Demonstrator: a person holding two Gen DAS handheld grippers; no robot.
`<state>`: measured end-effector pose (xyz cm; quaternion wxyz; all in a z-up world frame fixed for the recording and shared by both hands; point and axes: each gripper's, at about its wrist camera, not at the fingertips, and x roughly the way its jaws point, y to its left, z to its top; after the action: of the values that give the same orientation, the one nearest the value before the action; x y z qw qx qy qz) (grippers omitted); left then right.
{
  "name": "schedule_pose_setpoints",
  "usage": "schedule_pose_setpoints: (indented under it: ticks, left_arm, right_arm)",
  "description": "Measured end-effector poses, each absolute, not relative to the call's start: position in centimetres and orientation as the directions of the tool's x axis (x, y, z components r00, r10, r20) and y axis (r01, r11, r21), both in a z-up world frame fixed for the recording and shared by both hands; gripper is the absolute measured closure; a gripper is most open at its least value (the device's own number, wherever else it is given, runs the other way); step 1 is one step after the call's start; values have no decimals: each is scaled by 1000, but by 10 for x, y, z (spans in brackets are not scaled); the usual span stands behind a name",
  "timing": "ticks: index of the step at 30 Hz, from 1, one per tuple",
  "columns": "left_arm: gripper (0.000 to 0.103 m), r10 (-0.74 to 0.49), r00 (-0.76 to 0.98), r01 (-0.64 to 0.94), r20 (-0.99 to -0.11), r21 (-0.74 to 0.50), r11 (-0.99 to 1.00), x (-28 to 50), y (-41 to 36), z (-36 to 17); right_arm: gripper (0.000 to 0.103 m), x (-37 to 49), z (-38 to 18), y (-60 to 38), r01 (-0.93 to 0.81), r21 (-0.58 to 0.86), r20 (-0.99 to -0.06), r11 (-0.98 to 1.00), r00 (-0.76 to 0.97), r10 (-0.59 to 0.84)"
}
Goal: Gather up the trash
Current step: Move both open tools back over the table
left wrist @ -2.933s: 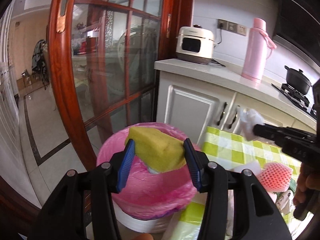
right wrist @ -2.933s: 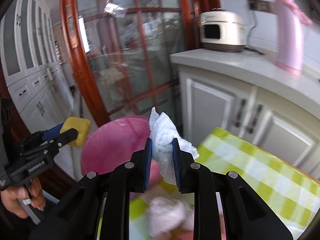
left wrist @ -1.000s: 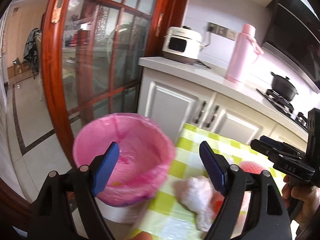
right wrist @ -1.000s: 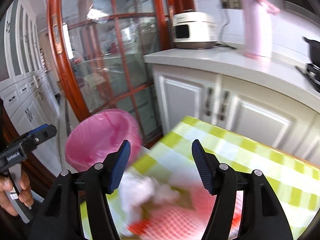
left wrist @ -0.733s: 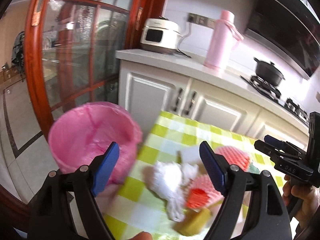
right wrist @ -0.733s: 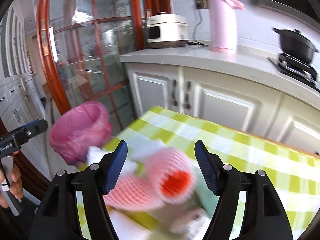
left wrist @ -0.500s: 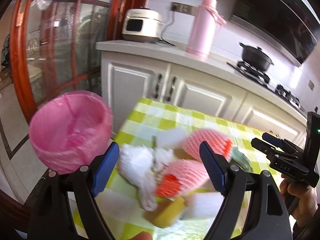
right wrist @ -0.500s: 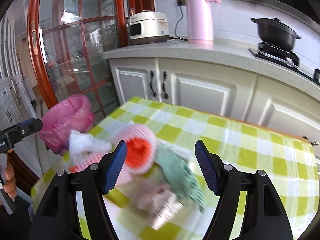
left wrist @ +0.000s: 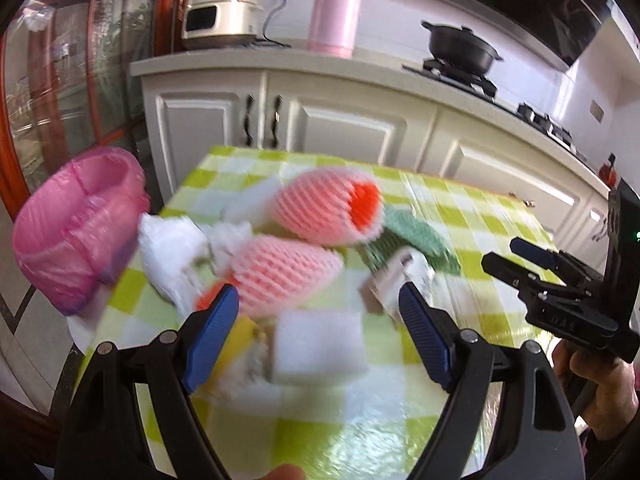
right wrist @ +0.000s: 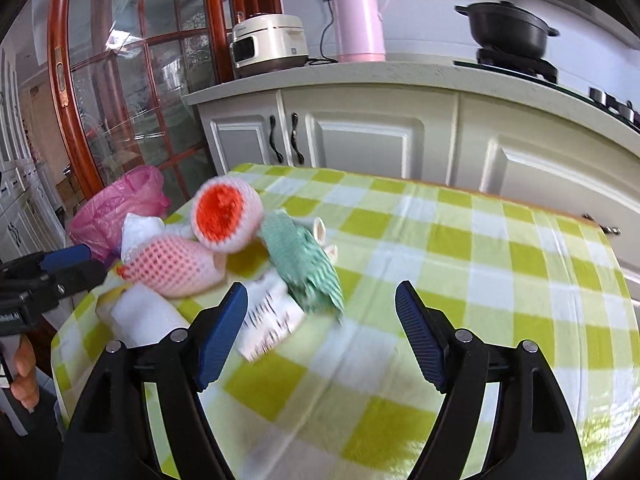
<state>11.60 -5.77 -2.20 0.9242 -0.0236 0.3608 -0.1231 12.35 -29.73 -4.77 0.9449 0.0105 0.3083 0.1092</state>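
Observation:
A pile of trash lies on the green checked table (left wrist: 472, 216): two pink foam fruit nets (left wrist: 328, 210) (left wrist: 286, 274), a white foam block (left wrist: 318, 346), crumpled white tissue (left wrist: 172, 252), a green net (left wrist: 412, 236) and a printed wrapper (right wrist: 268, 314). A bin with a pink bag (left wrist: 76, 220) stands off the table's left end. My left gripper (left wrist: 318, 328) is open and empty over the white block. My right gripper (right wrist: 322, 328) is open and empty, just right of the pile; it also shows in the left wrist view (left wrist: 516, 260).
White cabinets (right wrist: 360, 140) and a counter run behind the table with a rice cooker (left wrist: 220, 16), pink thermos (left wrist: 336, 4) and black pot (left wrist: 460, 46). A red-framed glass door (right wrist: 120, 92) stands at the left. The checked cloth (right wrist: 500, 280) stretches to the right of the pile.
The left gripper dropped the yellow sponge and the right the white tissue at the pink bin. Both opened and swung right, away from the bin, over the trash pile.

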Motion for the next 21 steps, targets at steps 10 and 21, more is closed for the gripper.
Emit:
schedule_pose_setpoints:
  ticks: [10,21]
  left_arm:
    - [23,-241,654,225,-717,-121,967,118,-76,-52]
    - [23,-211,652,211,-728,-93,973,121,-78,-61]
  right_arm:
    - [29,101,-56,-324,-154,107,-582,982,791,187]
    - [24,100,-57,-327,-155,126,-580,980,790,199]
